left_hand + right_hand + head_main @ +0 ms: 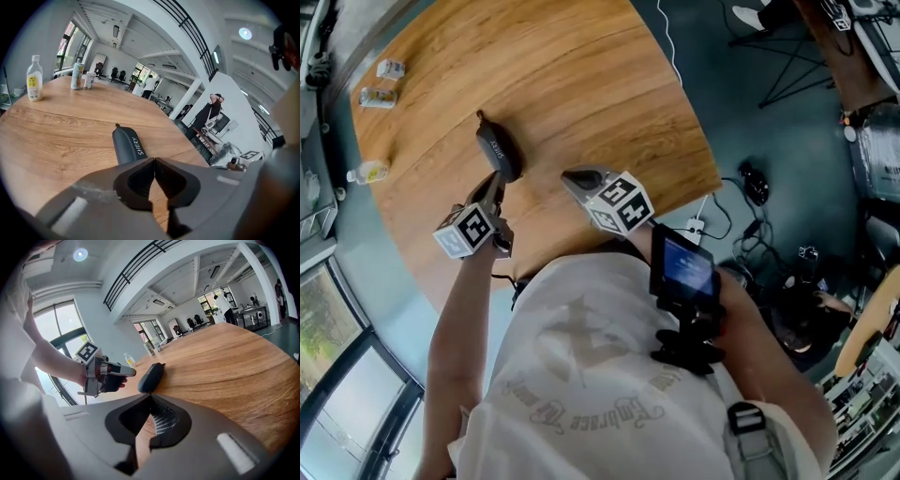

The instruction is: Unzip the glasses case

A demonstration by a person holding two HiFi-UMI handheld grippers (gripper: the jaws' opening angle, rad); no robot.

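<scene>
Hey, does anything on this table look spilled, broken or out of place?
Nothing stands out. The case lies flat and closed on the table, and the bottle stands upright near the edge.

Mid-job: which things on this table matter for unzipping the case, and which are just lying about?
For the job:
- glasses case, lying on the table
- left gripper, jaws shut, empty
- right gripper, jaws shut, empty

Lying about, near the table's edge:
- bottle
- can
- small carton
</scene>
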